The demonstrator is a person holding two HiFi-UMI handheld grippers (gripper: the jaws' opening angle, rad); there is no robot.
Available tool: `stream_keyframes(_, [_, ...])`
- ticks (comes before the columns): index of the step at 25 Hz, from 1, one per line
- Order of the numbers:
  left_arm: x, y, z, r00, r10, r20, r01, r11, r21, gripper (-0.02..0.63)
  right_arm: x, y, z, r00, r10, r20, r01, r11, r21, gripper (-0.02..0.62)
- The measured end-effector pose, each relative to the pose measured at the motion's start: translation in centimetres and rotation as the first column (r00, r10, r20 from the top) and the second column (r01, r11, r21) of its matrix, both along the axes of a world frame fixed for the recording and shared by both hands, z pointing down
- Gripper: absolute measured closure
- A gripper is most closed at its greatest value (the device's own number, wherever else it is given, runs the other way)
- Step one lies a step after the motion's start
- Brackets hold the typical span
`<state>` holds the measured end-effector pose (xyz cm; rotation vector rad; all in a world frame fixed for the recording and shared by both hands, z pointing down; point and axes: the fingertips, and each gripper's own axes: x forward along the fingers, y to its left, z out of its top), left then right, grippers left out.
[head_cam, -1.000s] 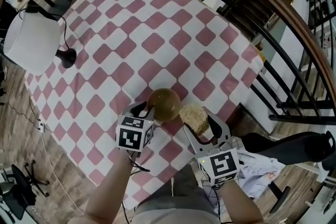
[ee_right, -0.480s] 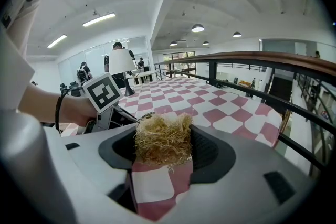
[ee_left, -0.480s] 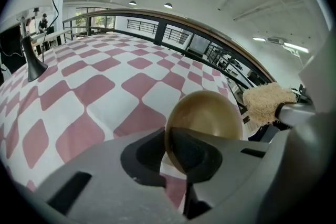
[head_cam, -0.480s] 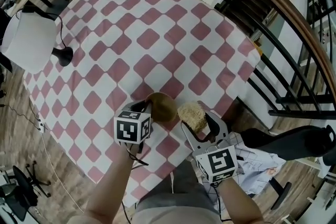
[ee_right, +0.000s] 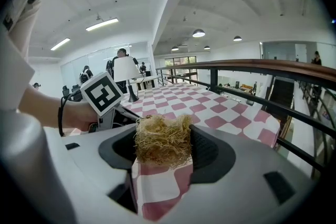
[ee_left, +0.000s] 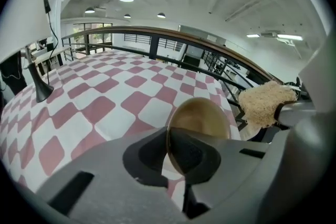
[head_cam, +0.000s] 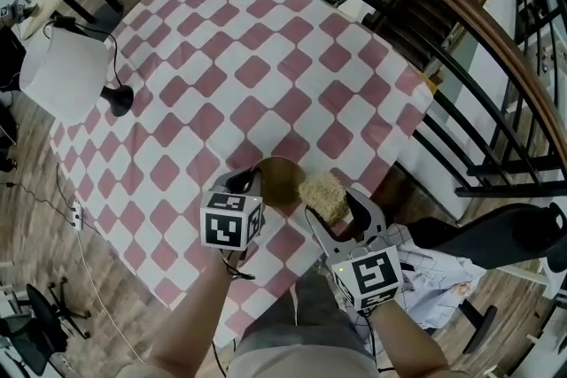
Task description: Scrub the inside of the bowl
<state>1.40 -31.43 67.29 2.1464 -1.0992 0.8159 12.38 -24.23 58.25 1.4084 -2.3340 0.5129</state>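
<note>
- L gripper (head_cam: 252,183) (ee_left: 168,153), nearest the camera at the table's front edge: its jaws have just been closing & are now clamped narrow on the rim of the bowl (head_cam: 282,178) (ee_left: 202,117), w/ one pad on each side of the thin wall.
- The gold-brown bowl is held tipped steeply on its edge over the front of the checked cloth (head_cam: 266,57) (ee_left: 105,92). Whether it touches the cloth can't be told.
- R gripper (head_cam: 337,212) (ee_right: 163,150): its jaws are pressed on a straw-coloured fibre scrubber (head_cam: 323,196) (ee_right: 161,138) (ee_left: 265,102), which is gripped btwn both pads.
- The scrubber is held just beside the bowl, on its right; a narrow gap btwn them is shown in the left gripper view.
- Beyond, the table is covered by the red-and-white cloth.
- A lamp (head_cam: 66,71) (ee_left: 31,50) w/ a white shade & black stem is stood at the cloth's left edge.
- Farthest back, a black railing (head_cam: 461,22) (ee_left: 173,36) topped w/ a wooden handrail is seen past the table's far side.
</note>
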Motion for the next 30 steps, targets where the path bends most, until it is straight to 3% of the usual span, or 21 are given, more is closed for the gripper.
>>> stream_keyframes(6, [-0.5, 0.6, -4.8, 0.996, -0.042, -0.075, 0.047, 0.997, 0.067, 0.584, -0.8, 1.4, -4.2, 0.999, -0.017, 0.033, 0.016, 0.998, 0.055, 0.334])
stream_keyframes(10, [-0.4, 1.8, -8.6, 0.99, -0.069, -0.126, 0.081, 0.993, 0.09, 0.584, -1.7, 2.6, -7.8, 0.99, -0.028, 0.138, 0.019, 0.997, 0.069, 0.334])
stream_keyframes(21, [0.8, 5.2, -20.1, 0.992, 0.032, -0.124, 0.001, 0.964, 0.265, 0.584, -4.8, 5.3, -18.6, 0.978, -0.126, 0.168, 0.083, 0.966, 0.243, 0.334])
stream_keyframes(24, [0.8, 6.5, -22.9, 0.991, 0.056, -0.125, -0.013, 0.947, 0.32, 0.583, -5.5, 6.2, -19.9, 0.982, -0.145, 0.12, 0.111, 0.962, 0.25, 0.334])
stream_keyframes(27, [0.9, 8.0, -25.9, 0.988, 0.077, -0.137, -0.021, 0.928, 0.372, 0.584, -6.2, 7.3, -21.2, 0.987, -0.157, -0.02, 0.157, 0.952, 0.264, 0.334])
stream_keyframes(30, [0.3, 9.4, -28.6, 0.991, 0.092, -0.1, -0.039, 0.9, 0.434, 0.583, -7.0, 8.3, -23.1, 0.979, -0.155, -0.135, 0.19, 0.934, 0.304, 0.334])
